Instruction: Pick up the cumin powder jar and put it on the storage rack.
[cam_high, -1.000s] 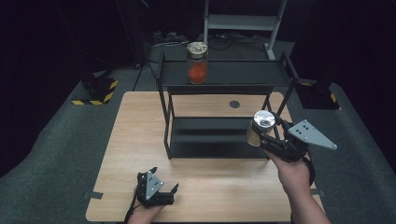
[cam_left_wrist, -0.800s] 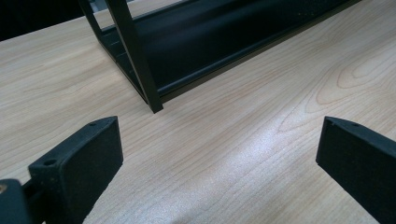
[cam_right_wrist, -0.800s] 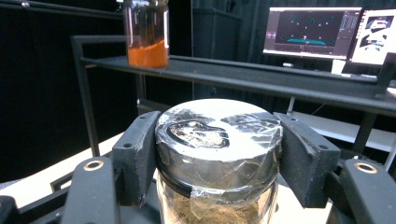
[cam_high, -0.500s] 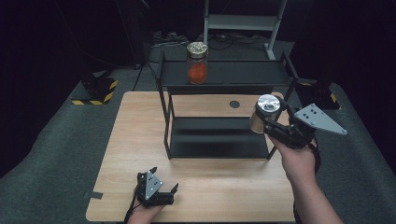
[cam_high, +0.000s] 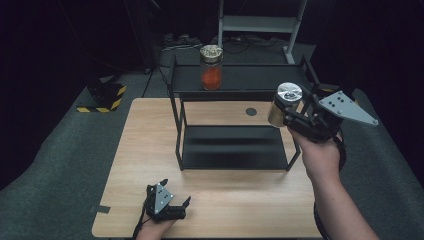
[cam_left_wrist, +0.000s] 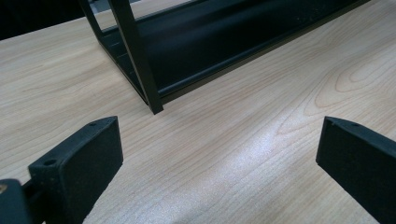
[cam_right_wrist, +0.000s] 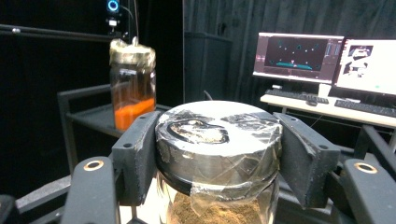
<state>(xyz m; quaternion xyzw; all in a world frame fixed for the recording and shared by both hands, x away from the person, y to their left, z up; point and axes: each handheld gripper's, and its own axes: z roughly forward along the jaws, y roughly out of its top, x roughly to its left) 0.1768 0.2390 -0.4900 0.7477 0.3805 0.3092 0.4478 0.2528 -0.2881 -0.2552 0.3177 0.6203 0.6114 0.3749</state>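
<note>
The right gripper (cam_high: 292, 116) is clamped around the taped silver lid of a jar of brown powder (cam_high: 283, 104), held in the air just off the right end of the black two-tier shelf rack (cam_high: 235, 125), near its top tier. The hold is high on the lid, so I judge the jar could swing, clip the rack's end rail or slip at the tape; the orange-filled jar (cam_high: 211, 67) on the top tier could also be knocked. The left gripper (cam_high: 170, 207) rests with jaws apart on the pale wooden table (cam_high: 140, 150) in front of the rack, in a dark room with lit monitors (cam_right_wrist: 327, 58) behind.
</note>
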